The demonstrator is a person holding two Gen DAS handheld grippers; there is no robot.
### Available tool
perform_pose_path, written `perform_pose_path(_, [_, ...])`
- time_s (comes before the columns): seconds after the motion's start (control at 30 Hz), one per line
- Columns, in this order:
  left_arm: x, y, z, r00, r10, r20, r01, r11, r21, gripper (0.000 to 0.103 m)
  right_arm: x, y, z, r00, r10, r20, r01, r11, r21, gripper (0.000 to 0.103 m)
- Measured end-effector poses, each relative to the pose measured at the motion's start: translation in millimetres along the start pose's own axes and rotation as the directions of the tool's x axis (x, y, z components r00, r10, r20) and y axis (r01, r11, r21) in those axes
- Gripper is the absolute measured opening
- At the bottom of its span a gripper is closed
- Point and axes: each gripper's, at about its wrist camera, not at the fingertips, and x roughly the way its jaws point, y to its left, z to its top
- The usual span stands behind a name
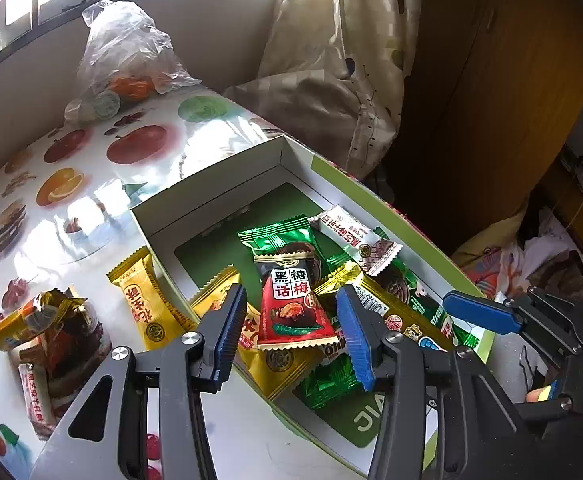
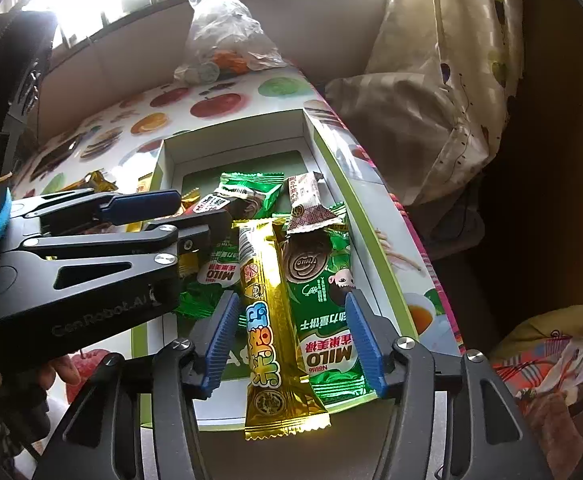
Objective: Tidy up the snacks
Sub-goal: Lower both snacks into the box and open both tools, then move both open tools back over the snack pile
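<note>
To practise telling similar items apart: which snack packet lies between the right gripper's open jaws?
The long gold packet, a narrow stick lying lengthwise in the box; the packets beside it are green.

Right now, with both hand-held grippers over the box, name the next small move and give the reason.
Probably swing the left hand-held gripper over to the yellow snack packet lying on the tablecloth just outside the white box. Both grippers stand open, gripping nothing; the red plum candy packet and gold bar already lie in the box, while that packet is still out.

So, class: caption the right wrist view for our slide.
Open right gripper over a long gold snack bar in the snack box.
</note>
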Motion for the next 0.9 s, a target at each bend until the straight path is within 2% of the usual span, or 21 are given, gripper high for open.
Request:
perform_pose_path(0.27, [-13,-1,-4,1.0,0.0,0.028,0.0,1.0,-0.004,0.048,-6,2,-2,1.0,-0.02,0.016,0.02,1.0,0.0,0.057])
perform_pose_path(0.63, [-46,-4,-12,0.991,0.081,0.104,-0.084,0.996,0.02,0.049,-13,6,-4,0.995,-0.093,0.024,0.092,0.996,0.011,0.058])
perform_pose_path(0.8, [-60,3,-17,0.984,0.123,0.13,-0.126,0.992,0.015,0.049,-17,9,-3,0.994,-0.102,0.04,0.101,0.995,0.026,0.058])
perform_pose_path(0.9, [-65,8,-21,0.983,0.122,0.134,-0.124,0.992,0.004,0.049,-19,12,-4,0.994,-0.099,0.042,0.098,0.995,0.029,0.058])
